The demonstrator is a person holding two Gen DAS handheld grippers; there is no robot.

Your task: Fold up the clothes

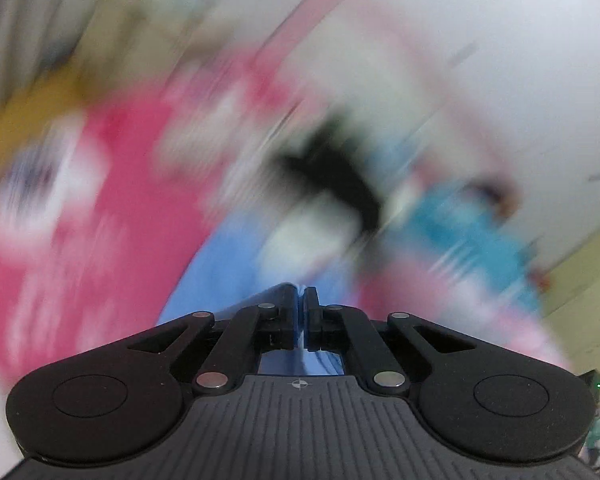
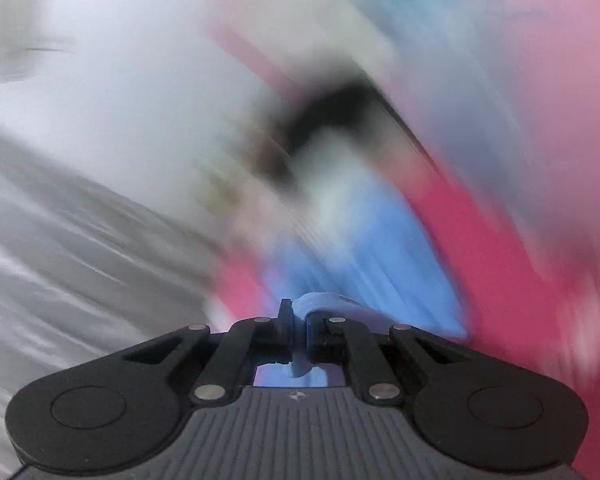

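Observation:
Both views are heavily smeared by motion. A light blue garment (image 1: 228, 264) runs from my left gripper (image 1: 301, 294) out ahead; the jaws are shut with a thin blue edge of the cloth pinched between them. In the right wrist view the same blue garment (image 2: 364, 248) stretches forward, and my right gripper (image 2: 299, 308) is shut on a bunched fold of it that bulges over the fingertips. A dark blurred shape with a pale patch, probably the other gripper, shows beyond the cloth in each view.
A pink patterned bedspread (image 1: 80, 208) lies under the garment, and also shows as the pink spread (image 2: 496, 256). A turquoise heap (image 1: 472, 240) sits at the right. White wall (image 1: 500, 40) fills the background; grey-white folds (image 2: 68, 248) lie at left.

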